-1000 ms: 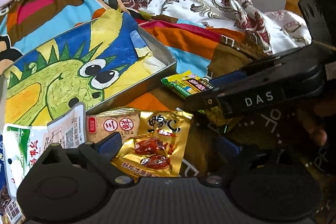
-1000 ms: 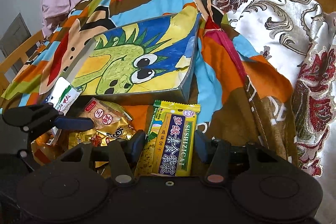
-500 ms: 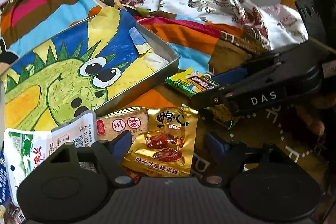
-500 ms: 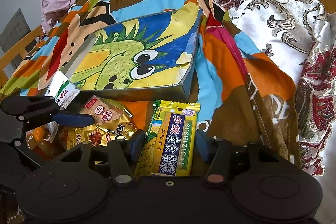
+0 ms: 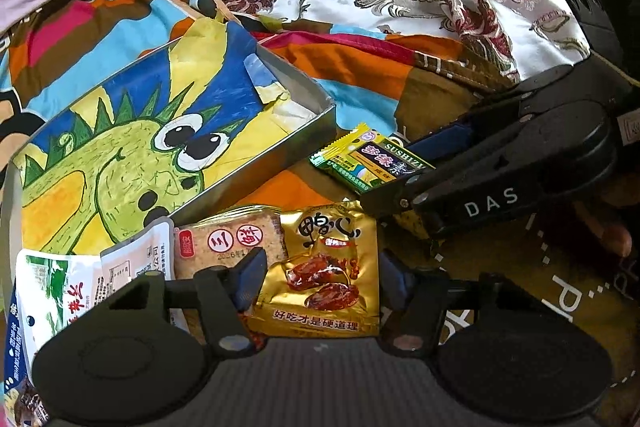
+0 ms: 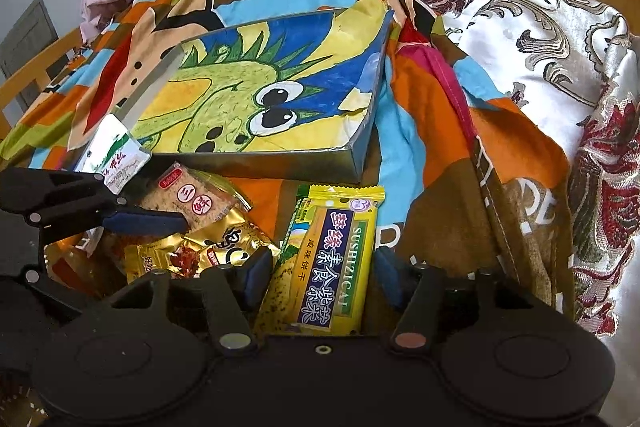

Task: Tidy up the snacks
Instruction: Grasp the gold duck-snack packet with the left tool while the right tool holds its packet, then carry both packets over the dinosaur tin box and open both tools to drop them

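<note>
A: Where is there room to pass?

B: Past the box (image 6: 280,163), on the open bedspread (image 6: 420,115) to its right. The box's near wall blocks the way straight ahead.

A: And close in?

B: Crowded. The gold packet (image 5: 320,283) lies between the closing jaws of the left gripper (image 5: 320,279), with the tan packet (image 5: 228,239) and white packet (image 5: 52,291) touching alongside. The right gripper (image 5: 500,171) reaches in from the right, and the crumpled floral cloth (image 6: 560,67) rises on that side.

"SUSHIZICAI" on yellow biscuit packet (image 6: 332,263); "DAS" on black gripper body (image 5: 492,199); "好吃才是硬道理" on gold packet (image 5: 320,279).
</note>
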`<action>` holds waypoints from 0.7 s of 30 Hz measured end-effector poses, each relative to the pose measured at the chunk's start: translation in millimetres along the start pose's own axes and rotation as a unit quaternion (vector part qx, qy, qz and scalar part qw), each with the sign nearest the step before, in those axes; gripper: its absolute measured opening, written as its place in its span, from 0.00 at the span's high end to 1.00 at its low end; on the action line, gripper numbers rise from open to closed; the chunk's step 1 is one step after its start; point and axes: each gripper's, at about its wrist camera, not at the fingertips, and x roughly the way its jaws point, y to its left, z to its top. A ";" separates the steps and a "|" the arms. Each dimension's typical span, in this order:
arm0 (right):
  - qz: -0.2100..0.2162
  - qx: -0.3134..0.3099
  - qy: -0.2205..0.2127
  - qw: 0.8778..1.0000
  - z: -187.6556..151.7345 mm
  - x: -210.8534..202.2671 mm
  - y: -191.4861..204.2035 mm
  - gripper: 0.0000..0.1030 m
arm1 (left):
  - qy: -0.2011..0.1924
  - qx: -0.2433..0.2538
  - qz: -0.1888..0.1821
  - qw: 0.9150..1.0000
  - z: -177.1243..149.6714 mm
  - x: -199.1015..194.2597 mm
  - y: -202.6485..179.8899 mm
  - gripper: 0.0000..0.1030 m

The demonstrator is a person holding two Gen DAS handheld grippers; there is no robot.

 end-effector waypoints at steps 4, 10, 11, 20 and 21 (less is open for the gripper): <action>-0.009 0.004 -0.002 1.000 -0.8 -0.5 1.3 0.48 | -0.003 -0.001 0.007 1.000 -0.8 0.1 -2.5 0.37; -0.007 0.011 -0.009 1.000 -1.3 -4.9 -0.3 0.49 | -0.014 -0.016 0.015 1.000 -4.1 -5.0 -4.8 0.42; -0.006 0.013 -0.011 1.000 -1.7 -6.6 -0.5 0.49 | -0.015 -0.020 0.016 1.000 -4.8 -6.6 -4.3 0.44; -0.007 0.028 -0.026 0.999 -4.2 -14.3 -2.4 0.49 | -0.023 -0.045 0.026 0.998 -13.2 -15.8 -5.3 0.47; -0.006 0.030 -0.027 0.999 -4.1 -14.6 -2.6 0.49 | -0.025 -0.047 0.028 0.998 -12.9 -16.8 -5.5 0.47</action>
